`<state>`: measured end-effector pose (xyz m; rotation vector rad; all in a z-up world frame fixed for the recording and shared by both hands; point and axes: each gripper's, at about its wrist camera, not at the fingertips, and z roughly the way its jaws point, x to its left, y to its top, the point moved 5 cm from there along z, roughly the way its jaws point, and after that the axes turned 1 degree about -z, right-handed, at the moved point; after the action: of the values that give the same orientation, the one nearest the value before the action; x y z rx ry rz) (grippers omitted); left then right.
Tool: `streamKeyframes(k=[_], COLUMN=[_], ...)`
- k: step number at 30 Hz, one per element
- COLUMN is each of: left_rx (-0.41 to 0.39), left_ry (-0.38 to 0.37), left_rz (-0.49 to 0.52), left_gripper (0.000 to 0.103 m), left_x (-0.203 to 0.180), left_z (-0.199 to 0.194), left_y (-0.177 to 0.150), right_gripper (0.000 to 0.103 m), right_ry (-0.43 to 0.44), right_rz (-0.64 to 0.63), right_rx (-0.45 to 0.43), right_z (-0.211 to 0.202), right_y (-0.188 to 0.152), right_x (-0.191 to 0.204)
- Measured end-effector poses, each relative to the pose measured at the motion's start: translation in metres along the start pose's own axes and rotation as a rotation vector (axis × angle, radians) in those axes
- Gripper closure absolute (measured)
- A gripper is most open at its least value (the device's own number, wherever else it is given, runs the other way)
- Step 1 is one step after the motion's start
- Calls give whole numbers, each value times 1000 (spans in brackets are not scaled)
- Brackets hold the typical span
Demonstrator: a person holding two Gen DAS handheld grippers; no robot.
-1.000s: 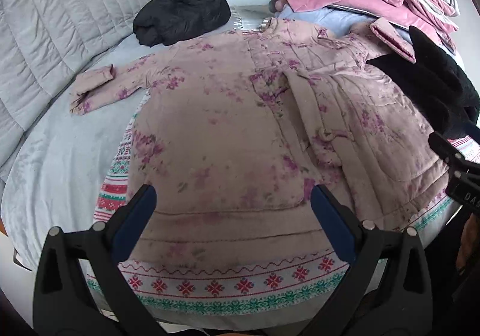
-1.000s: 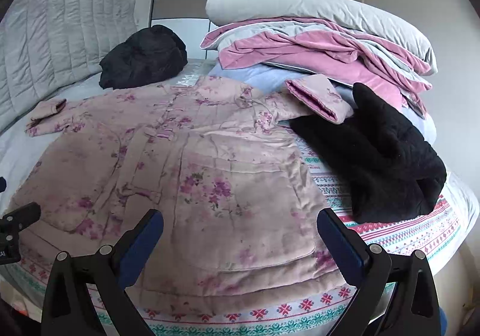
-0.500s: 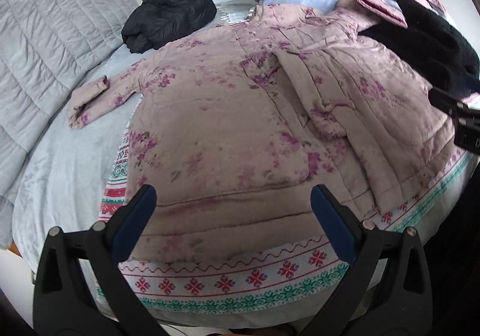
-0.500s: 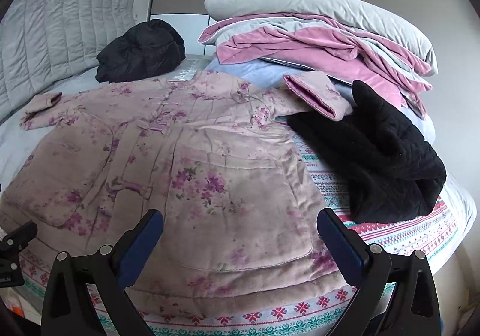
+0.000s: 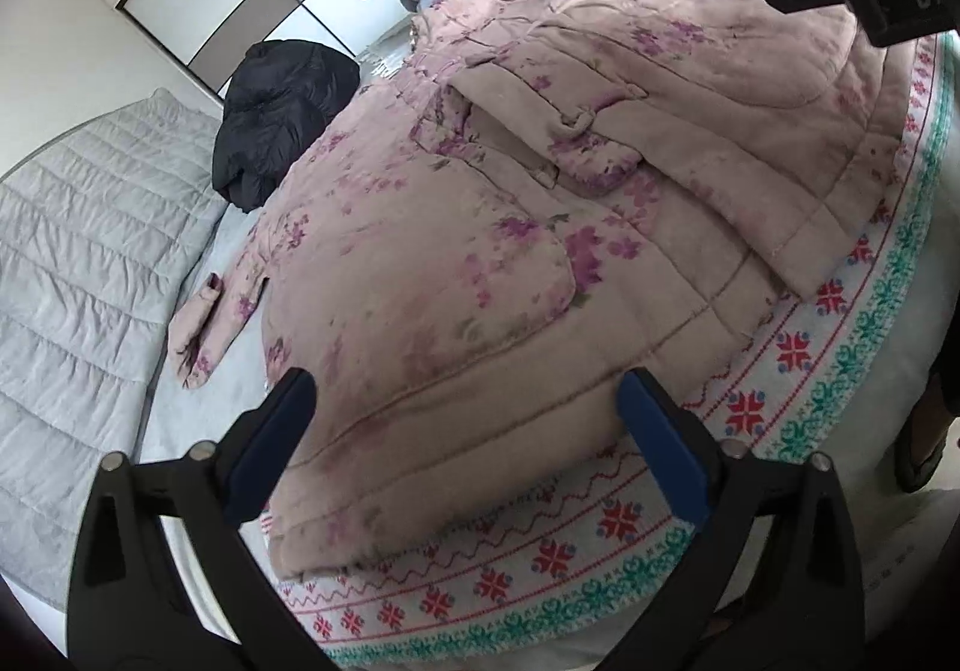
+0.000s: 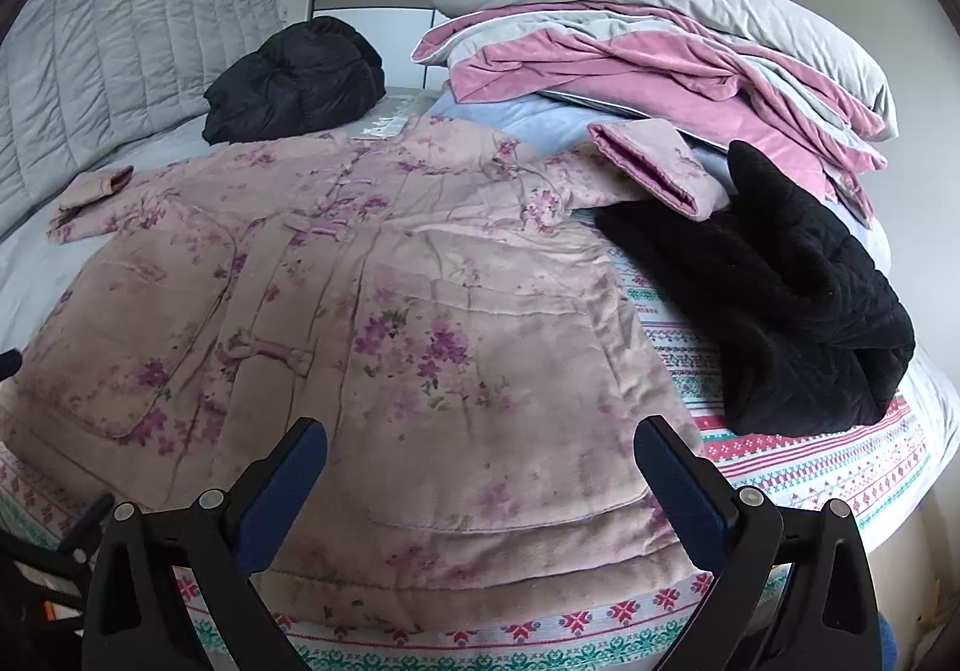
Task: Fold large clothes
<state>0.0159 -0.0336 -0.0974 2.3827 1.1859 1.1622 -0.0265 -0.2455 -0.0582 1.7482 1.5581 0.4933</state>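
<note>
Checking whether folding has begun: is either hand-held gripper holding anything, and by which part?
Nothing is held. Left hand-held gripper and right hand-held gripper are open above the floral coat's hem.

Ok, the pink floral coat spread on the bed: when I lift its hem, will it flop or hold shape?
The pink floral coat looks quilted and padded, so it will probably bend in soft, thick folds, not collapse. Its size suggests some weight; a sleeve will likely trail. The left gripper and right gripper are both open above the hem.
</note>
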Motion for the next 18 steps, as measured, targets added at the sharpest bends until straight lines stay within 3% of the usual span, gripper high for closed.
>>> streamKeyframes(k=[3, 5, 6, 7, 12, 18], left_rx=[-5, -13, -17, -13, -32, -21], left_ry=[-32, -24, -20, -25, -166, -170], left_rz=[-27, -33, -39, -60, -229, -165], left_gripper=[30, 62, 73, 102, 100, 100], left_x=[-2, -1, 0, 4, 32, 15], left_z=[7, 8, 8, 9, -1, -2], left_y=[3, 5, 6, 7, 9, 5], right_gripper=[0, 0, 0, 0, 0, 0], right_ry=[1, 17, 26, 26, 39, 98], right_rz=[-9, 2, 3, -1, -3, 20], right_rx=[-2, 5, 9, 10, 19, 73], right_z=[1, 3, 4, 4, 6, 16], right_y=[0, -2, -3, -3, -4, -10], right_x=[-1, -1, -1, -1, -3, -3])
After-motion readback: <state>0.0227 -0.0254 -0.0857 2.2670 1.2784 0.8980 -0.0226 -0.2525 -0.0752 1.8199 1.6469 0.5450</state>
